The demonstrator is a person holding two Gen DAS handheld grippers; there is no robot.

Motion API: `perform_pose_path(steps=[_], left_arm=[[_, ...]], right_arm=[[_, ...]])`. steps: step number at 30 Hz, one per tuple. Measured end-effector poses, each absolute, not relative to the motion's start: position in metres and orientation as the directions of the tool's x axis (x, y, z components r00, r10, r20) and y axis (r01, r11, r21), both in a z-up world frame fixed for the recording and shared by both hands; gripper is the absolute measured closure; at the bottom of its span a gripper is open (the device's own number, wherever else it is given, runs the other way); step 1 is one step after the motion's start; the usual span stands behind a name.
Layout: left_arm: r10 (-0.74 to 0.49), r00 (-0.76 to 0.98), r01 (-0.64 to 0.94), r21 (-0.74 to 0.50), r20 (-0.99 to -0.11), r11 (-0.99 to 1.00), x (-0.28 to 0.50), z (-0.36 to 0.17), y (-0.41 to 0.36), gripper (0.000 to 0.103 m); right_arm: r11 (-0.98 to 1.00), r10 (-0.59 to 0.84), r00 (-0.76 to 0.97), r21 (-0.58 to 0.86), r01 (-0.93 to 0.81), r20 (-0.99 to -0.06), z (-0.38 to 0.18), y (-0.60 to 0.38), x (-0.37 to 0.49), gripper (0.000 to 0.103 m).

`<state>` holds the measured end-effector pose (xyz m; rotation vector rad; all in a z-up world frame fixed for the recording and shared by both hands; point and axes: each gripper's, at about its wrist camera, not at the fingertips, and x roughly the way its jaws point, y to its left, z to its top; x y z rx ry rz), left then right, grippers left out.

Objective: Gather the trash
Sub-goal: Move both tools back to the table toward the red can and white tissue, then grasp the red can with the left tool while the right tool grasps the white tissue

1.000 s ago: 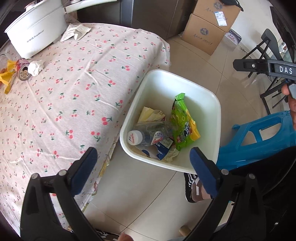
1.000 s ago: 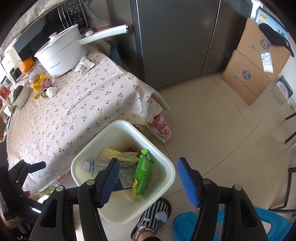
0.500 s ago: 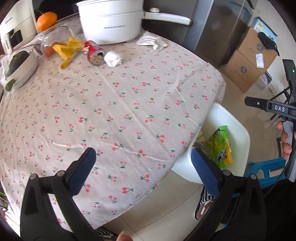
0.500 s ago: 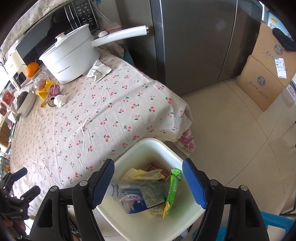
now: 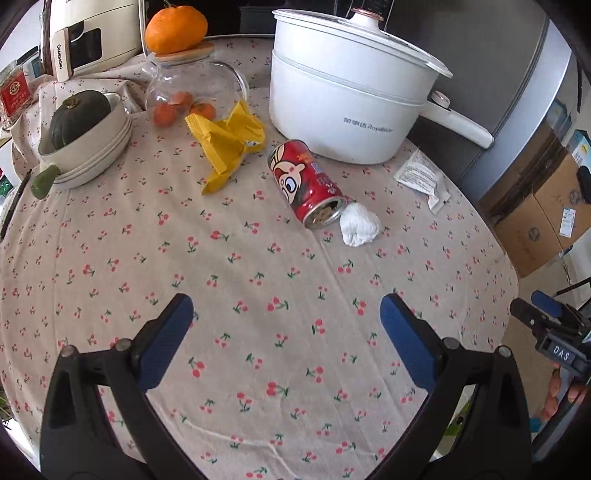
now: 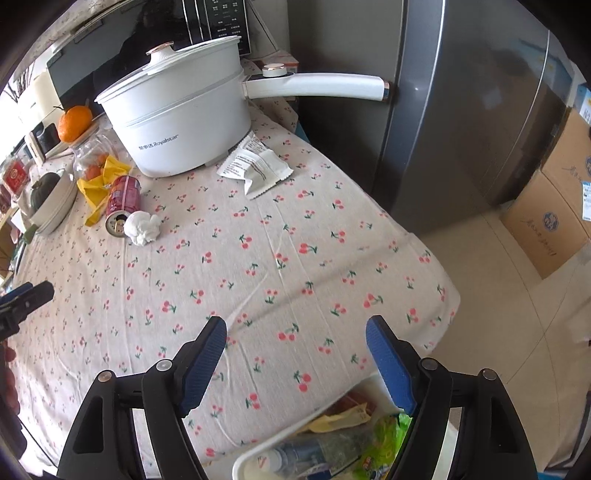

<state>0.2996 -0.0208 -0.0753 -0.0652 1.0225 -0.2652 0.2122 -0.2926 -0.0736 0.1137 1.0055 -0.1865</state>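
Trash lies in a loose cluster at the far side of your table, on the cherry-print tablecloth (image 5: 258, 266). Your red can (image 5: 308, 182) is on its side with its open mouth turned toward you, and a crumpled white tissue (image 5: 359, 224) sits touching that mouth on its right. Behind the can to the left you have a crumpled yellow wrapper (image 5: 229, 140), just in front of a glass jar (image 5: 192, 86) with an orange (image 5: 175, 29) on its lid. To the right, near the table edge, a white sachet wrapper (image 5: 421, 175) lies beside the big white pot (image 5: 347, 96), partly tucked under its long handle. A stack of bowls (image 5: 88, 147) holding a dark green squash stands at the far left.

Your left gripper (image 5: 286, 317) hangs over bare cloth well short of the can, jaws spread wide with nothing between them. Your right gripper (image 6: 295, 343) is above the near edge of the table, its jaws opening and empty too. Directly below it, the white bin (image 6: 251, 463) peeks out past the cloth's edge, already holding a plastic bottle (image 6: 314, 448) and a green snack bag (image 6: 388, 439).
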Motion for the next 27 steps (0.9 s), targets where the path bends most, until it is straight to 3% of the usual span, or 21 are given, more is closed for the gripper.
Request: perform_pose_path(steps=[9, 11, 14, 27], left_arm=[[-0.318, 0.519, 0.101, -0.313, -0.793, 0.944, 0.379, -0.110, -0.047, 0.015], [-0.337, 0.508, 0.096, -0.336, -0.793, 0.937, 0.389, -0.118, -0.050, 0.021], [-0.378, 0.477, 0.111, -0.372, -0.793, 0.921, 0.396, -0.126, -0.051, 0.045], [-0.337, 0.497, 0.176, -0.287, -0.799, 0.941, 0.327, -0.091, 0.025, 0.047]], right_arm=[[0.987, -0.140, 0.582, -0.067, 0.146, -0.801, -0.087, -0.268, 0.249, 0.024], [0.989, -0.128, 0.589, -0.060, 0.134, -0.798, -0.090, -0.264, 0.254, 0.024], [0.991, -0.105, 0.594, -0.037, 0.125, -0.798, -0.094, -0.256, 0.262, 0.024], [1.000, 0.020, 0.595, 0.024, -0.002, -0.803, -0.099, -0.195, 0.296, 0.023]])
